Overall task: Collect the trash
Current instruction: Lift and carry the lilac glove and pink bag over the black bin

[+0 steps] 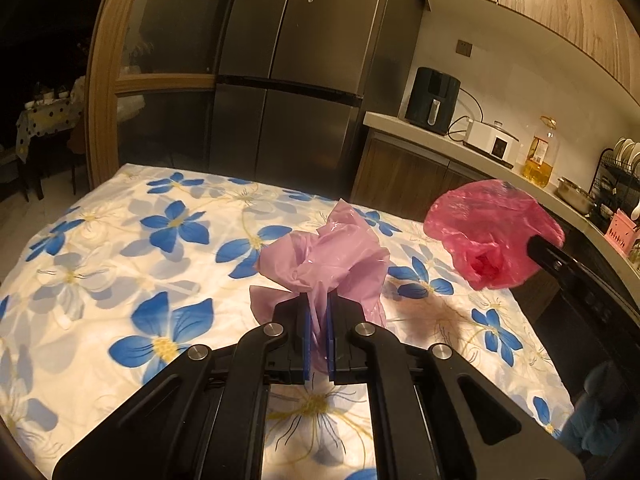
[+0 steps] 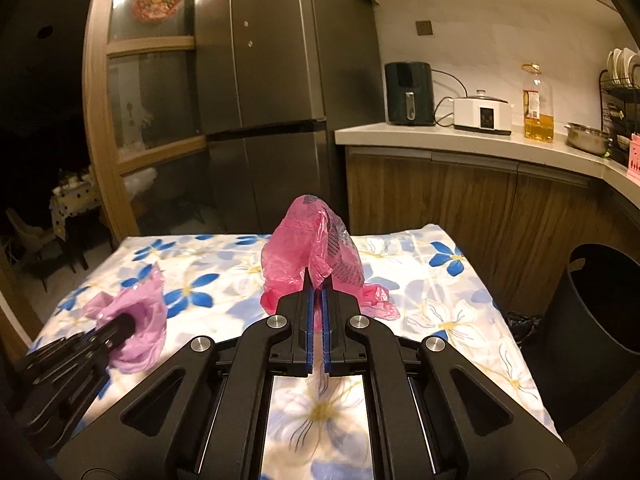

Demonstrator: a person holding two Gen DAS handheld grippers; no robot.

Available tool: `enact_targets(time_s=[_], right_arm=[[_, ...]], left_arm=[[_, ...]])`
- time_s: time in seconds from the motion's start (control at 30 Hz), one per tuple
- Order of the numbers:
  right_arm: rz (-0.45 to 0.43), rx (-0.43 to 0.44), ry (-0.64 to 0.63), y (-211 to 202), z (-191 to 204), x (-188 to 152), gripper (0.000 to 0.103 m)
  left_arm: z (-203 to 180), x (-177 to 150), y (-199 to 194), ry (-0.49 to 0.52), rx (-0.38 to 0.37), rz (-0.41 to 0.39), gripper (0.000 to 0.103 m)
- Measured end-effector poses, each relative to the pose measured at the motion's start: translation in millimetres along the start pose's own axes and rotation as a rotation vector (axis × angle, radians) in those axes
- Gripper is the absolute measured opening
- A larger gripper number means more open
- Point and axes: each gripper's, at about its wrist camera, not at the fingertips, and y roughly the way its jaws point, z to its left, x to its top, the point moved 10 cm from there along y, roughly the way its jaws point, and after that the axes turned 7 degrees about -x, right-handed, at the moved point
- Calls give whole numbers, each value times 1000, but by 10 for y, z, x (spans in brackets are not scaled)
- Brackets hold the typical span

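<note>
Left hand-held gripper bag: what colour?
Pale lilac-pink plastic bag, clamped in the left hand-held gripper; clearest in the left wrist view.

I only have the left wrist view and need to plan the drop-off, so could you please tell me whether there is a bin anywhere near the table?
Observer: Yes. In the right wrist view a dark round bin stands on the floor just past the table's right edge, its opening in shadow.
Operator: Thank you. Is the right gripper really clamped on the pink bag?
Observer: Yes, the right gripper has its blue pads closed on the pink bag, which carries dark printed text on one side.
Operator: And beside the bin?
Observer: A dark crumpled item lies on the floor between table and bin; I cannot tell what it is.
</note>
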Motion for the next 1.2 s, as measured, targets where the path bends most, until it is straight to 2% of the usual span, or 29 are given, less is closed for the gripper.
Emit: enact_targets(time_s=[0.3,0.57,0.87,1.2], right_arm=[[-19,27,13,-512,-53,-55,3],[-43,1,41,-796,-334,-77,3],[-61,-76,94,-954,-923,-71,3],[-92,-217,168,-1105,-1848,-53,3]], left_arm=[[-133,51,-311,17,0,-39,5],[-471,23,-382,65,-33,-41,5],[-1128,-45,-278,150,-113,-24,5],[-2348,-95,-82,269,-309,-7,5]])
